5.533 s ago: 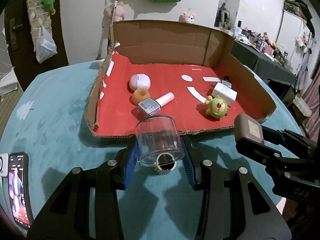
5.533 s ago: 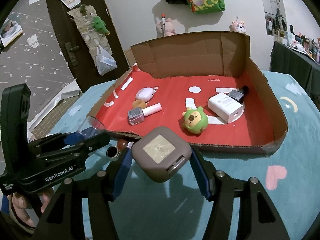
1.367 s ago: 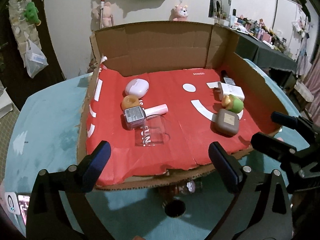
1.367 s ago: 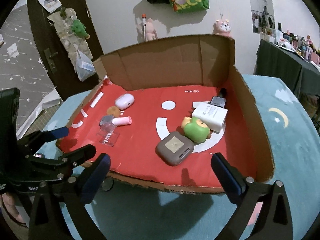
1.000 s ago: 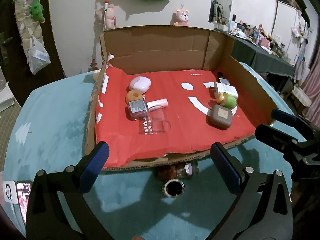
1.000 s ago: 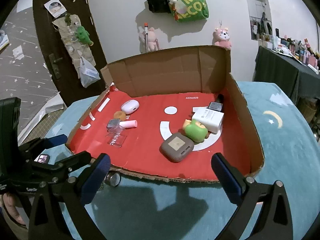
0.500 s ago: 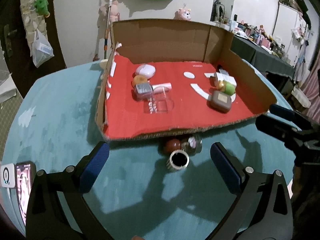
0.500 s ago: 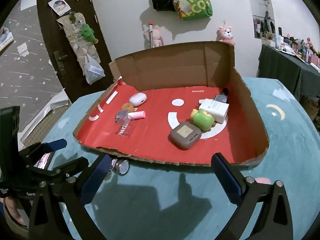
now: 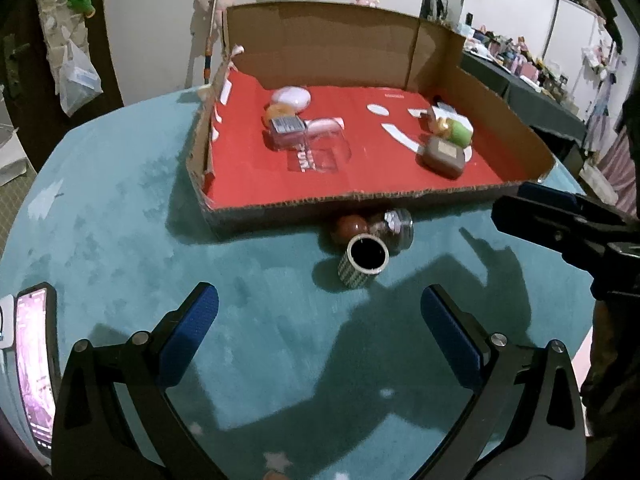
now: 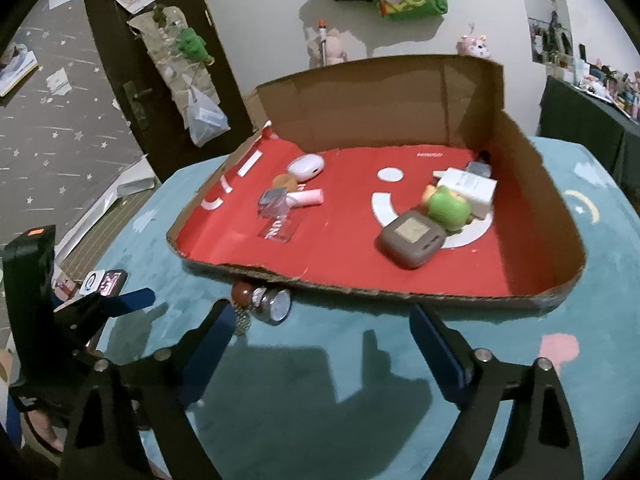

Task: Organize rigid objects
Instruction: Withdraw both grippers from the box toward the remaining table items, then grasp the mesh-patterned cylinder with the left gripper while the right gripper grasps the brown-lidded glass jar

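A cardboard box (image 9: 200, 168) with a red floor holds a clear cup (image 9: 320, 152) on its side, a brown charger (image 10: 412, 240), a green toy (image 10: 446, 208) and several small items. On the teal cloth in front of the box stand a patterned little cylinder (image 9: 362, 262), a brown ball (image 9: 351, 226) and a small jar (image 10: 274, 304). My left gripper (image 9: 318, 312) is open just short of the cylinder, nothing between its fingers. The jaws of my right gripper (image 10: 324, 320) are closing on nothing, and the jar lies by the left fingertip.
A phone (image 9: 34, 360) with a lit screen lies at the table's left edge. The right gripper (image 9: 560, 224) reaches in from the right of the left wrist view. Bare teal cloth (image 10: 320, 400) spreads before the box. Beyond the table are a door and walls.
Both grippers have drawn back from the box and sunk toward the cloth. The cylinder, ball and jar now lie close ahead. The right jaws stand narrower than before.
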